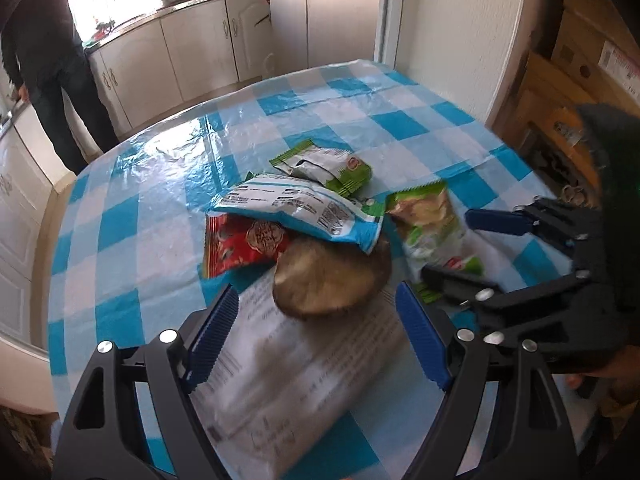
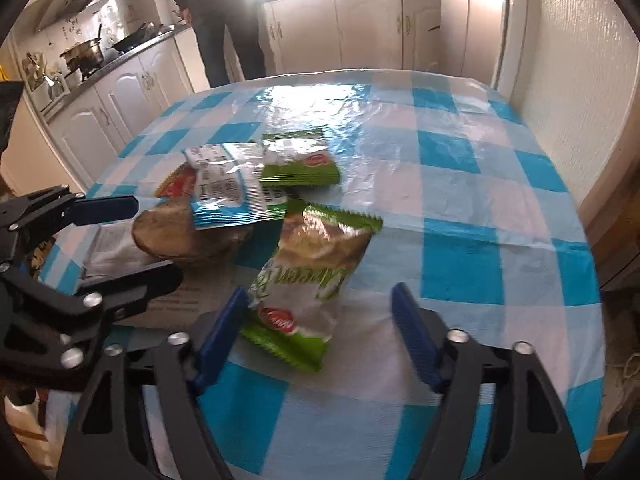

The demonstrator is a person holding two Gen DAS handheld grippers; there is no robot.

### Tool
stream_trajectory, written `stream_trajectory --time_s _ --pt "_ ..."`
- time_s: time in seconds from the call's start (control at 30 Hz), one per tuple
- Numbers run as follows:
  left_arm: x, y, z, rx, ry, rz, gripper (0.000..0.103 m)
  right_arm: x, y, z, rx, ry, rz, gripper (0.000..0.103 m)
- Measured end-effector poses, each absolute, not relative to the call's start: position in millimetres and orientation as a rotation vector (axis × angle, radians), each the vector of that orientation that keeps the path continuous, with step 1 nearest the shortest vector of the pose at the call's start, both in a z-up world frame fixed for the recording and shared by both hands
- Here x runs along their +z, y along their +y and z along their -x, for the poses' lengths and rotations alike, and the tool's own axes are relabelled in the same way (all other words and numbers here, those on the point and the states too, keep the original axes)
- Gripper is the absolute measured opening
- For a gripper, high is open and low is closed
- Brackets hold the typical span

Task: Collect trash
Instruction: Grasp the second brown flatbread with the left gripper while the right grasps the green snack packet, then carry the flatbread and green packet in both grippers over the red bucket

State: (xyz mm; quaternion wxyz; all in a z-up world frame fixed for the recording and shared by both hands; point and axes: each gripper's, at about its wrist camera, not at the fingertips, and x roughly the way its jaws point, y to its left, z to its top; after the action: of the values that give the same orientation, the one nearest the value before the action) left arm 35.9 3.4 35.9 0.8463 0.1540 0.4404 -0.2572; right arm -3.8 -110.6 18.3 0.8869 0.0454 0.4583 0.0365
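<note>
- Right now the step in hand looks like taking the green snack wrapper [image 2: 316, 280], which lies flat on the checked table [image 2: 460, 184] toward its near edge, its lower end between the right claw [image 2: 320, 332]'s blue pads.
- That claw stands half open around the wrapper; one pad [image 2: 224, 328] looks to be just at the wrapper's edge, the other stands clear, so nothing is gripped yet.
- To do it well, I would judge: bring the pads low, pinch the crimped bottom seam where the foil is stiffest, and close fully before lifting, since thin film slips.
- Just beside it, toward the table's middle, a blue-and-white packet [image 1: 304, 208] lies over a red wrapper [image 1: 240, 248] and a brown round lump [image 1: 332, 280]; a second green packet [image 1: 324, 168] sits beyond them.
- The left claw [image 1: 316, 320] hangs wide open and empty above a white printed bag [image 1: 280, 380] at the near edge, the brown lump just ahead of its pads.
- Keeping the two claws apart matters; they are close together here.
- A person [image 1: 48, 64] stands by the kitchen cupboards beyond the far edge.
</note>
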Motion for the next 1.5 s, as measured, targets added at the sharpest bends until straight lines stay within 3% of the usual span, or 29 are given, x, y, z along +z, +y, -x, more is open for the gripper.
stream_trajectory --time_s 0.1,0.23,0.3,0.33,0.43,0.5,0.8,0.87,0.93,1.03,1.5 --pt "31 -3 -40 -0.557 0.941 -0.338 0.081 20 -123 5 0.066 0.955 -0.104 0.043" --pt "25 -12 -41 -0.548 0.935 -0.383 0.081 20 -148 6 0.039 0.958 -0.147 0.043" --pt "24 -16 -44 -0.542 0.926 -0.383 0.081 22 -161 9 0.037 0.954 -0.196 0.052" --pt "23 -17 -45 -0.540 0.923 -0.380 0.081 23 -166 10 0.031 0.944 -0.211 0.062" --pt "21 -20 -48 -0.534 0.929 -0.363 0.071 28 -175 12 0.027 0.917 -0.228 0.079" --pt "20 -23 -47 -0.530 0.925 -0.353 0.065 31 -176 9 0.022 0.905 -0.214 0.080" --pt "24 -20 -39 -0.485 0.941 -0.295 0.064 25 -153 -13 0.025 0.929 -0.123 0.081" --pt "27 -16 -36 -0.490 0.944 -0.264 0.064 22 -151 -16 -0.001 0.930 -0.098 0.077" --pt "30 -11 -32 -0.491 0.946 -0.232 0.064 17 -152 -19 -0.021 0.941 -0.090 0.060" --pt "35 -5 -26 -0.496 0.942 -0.198 0.064 16 -153 -18 -0.040 0.938 -0.070 0.054" --pt "64 34 6 -0.466 0.889 -0.052 0.065 33 -169 22 0.004 0.876 -0.256 0.049"
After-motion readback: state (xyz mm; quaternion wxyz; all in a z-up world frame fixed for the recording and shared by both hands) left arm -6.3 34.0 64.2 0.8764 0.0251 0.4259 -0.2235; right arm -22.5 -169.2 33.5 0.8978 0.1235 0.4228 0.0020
